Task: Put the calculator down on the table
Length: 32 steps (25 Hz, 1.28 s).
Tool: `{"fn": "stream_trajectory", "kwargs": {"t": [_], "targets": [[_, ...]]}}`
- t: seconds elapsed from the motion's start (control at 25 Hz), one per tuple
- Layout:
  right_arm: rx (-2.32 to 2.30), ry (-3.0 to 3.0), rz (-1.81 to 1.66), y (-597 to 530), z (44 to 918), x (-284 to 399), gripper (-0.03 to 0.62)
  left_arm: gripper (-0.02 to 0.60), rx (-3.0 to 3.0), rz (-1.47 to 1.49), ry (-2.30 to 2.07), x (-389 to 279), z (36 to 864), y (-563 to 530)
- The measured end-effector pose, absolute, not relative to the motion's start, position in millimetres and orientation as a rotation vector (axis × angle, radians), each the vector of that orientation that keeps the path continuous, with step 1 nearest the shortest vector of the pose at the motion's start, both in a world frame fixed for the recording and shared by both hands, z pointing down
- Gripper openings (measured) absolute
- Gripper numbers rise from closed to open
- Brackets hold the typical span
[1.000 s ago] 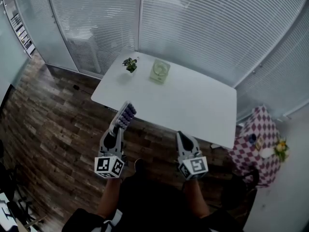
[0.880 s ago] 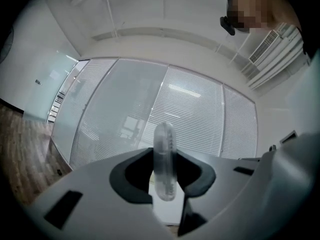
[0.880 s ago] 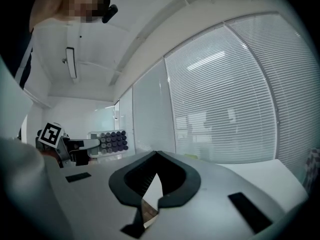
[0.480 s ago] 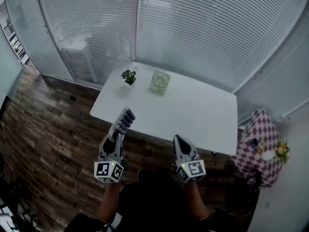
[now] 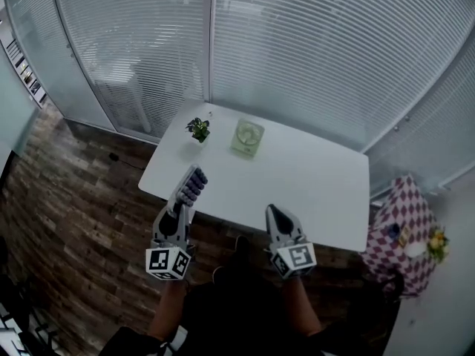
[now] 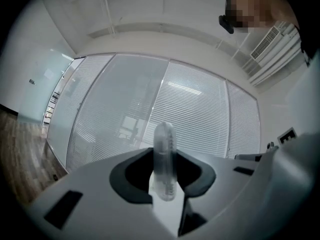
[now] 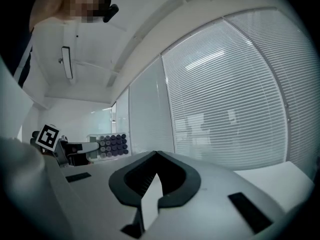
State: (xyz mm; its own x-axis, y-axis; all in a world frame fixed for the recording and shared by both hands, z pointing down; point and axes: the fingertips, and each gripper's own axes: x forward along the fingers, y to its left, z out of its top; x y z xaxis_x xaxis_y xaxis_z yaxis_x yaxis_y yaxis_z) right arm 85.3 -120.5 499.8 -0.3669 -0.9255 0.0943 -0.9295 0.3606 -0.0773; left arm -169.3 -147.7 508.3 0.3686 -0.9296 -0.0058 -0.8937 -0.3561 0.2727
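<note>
The calculator (image 5: 191, 185), pale with rows of dark round keys, stands on edge in my left gripper (image 5: 180, 203), which is shut on its lower end. In the head view it hangs by the front left edge of the white table (image 5: 304, 176). The left gripper view shows it edge-on as a thin pale strip (image 6: 164, 159) pinched between the jaws. My right gripper (image 5: 272, 211) is shut and empty, just short of the table's front edge. From the right gripper view (image 7: 156, 153) the calculator's keys (image 7: 112, 145) show at the left.
A small potted plant (image 5: 197, 128) and a pale green square object (image 5: 247, 136) sit at the table's far left. Slatted glass walls (image 5: 312, 58) stand behind it. A checkered table (image 5: 397, 225) is at the right. Wood flooring (image 5: 74, 199) lies to the left.
Both grippers have moved forward toward the table, the calculator still held in the left one. The table's front edge now lies closer to the fingertips.
</note>
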Motion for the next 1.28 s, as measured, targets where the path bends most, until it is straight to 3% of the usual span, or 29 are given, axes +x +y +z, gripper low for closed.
{"fn": "stream_trajectory", "kwargs": {"t": [0.88,1.28], "targets": [[1.720,-2.571,0.186,-251,492,126,0.005,0.100,2.352,-0.256,-1.715,-146,503,-253],[1.710,-2.615,0.258,-265,503,133,0.005,0.100,2.048,-0.614,-1.341,-131,518,-273]]}}
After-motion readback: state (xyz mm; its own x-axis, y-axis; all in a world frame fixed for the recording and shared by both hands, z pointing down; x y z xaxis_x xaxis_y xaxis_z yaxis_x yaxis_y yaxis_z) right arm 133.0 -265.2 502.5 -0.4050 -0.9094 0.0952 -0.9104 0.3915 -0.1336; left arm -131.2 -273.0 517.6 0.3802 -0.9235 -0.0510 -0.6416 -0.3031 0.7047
